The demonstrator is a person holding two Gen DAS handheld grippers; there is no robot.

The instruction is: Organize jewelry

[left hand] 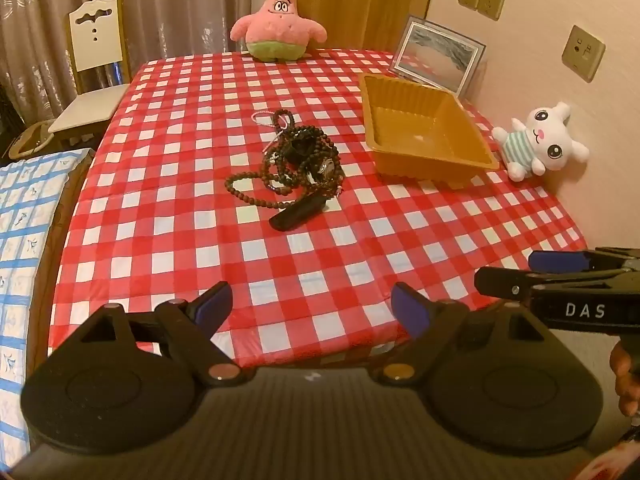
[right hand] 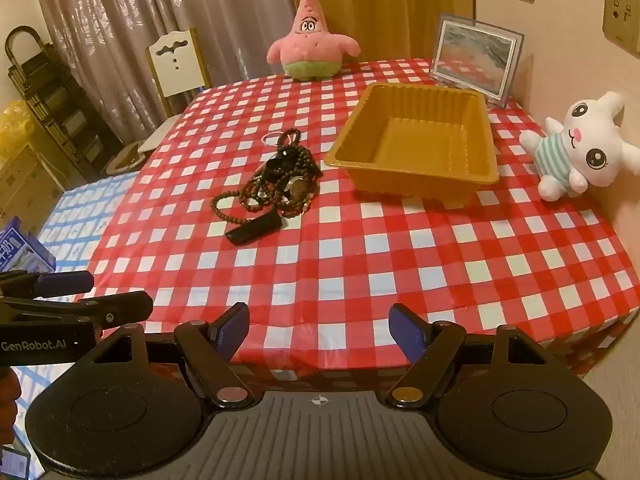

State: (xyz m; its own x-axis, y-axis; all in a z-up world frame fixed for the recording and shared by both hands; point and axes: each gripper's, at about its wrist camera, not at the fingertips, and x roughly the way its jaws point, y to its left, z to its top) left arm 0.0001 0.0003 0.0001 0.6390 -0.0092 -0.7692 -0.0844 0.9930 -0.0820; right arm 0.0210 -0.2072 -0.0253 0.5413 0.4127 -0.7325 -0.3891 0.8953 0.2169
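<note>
Left wrist view: the left gripper (left hand: pixel 310 308) hangs over the near table edge, jaws wide apart and empty. The right gripper (right hand: pixel 320 332) likewise. A bead tangle (left hand: pixel 294 160) lies mid-cloth, left of the empty tray (left hand: pixel 472 160), apart from it.
</note>
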